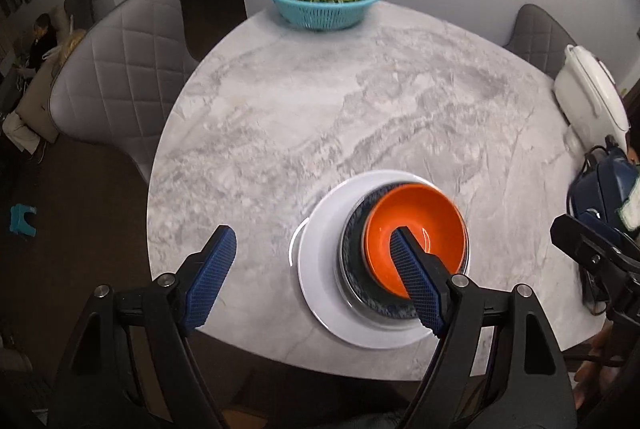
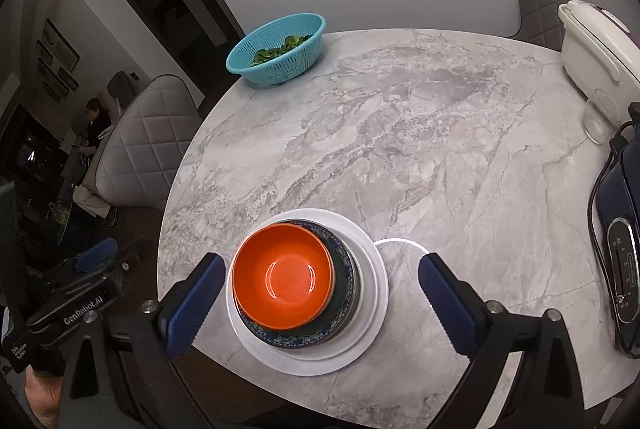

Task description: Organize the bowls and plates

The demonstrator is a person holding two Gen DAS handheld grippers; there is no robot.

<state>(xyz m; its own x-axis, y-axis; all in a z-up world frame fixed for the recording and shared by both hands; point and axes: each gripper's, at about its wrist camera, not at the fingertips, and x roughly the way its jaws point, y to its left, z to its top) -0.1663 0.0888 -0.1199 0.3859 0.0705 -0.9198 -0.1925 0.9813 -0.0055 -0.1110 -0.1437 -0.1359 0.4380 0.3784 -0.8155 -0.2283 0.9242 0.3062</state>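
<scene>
An orange bowl [image 1: 424, 225] [image 2: 282, 277] sits nested in a dark blue patterned dish [image 1: 354, 269] [image 2: 344, 293], which rests on a white plate [image 1: 320, 269] [image 2: 372, 309]. The stack stands near the front edge of the marble table [image 1: 320, 109]. My left gripper [image 1: 312, 233] hovers open above the stack's left side; its right finger overlaps the orange bowl in the picture, and nothing is held. My right gripper [image 2: 322, 261] is open wide above the stack, one blue pad on each side and clear of the dishes.
A teal colander [image 1: 320, 3] [image 2: 276, 49] with greens stands at the table's far edge. A white appliance [image 2: 600, 49] and a dark blue appliance [image 2: 624, 261] with cables occupy the right side. Grey quilted chairs [image 1: 120, 77] stand around, and a person sits far left.
</scene>
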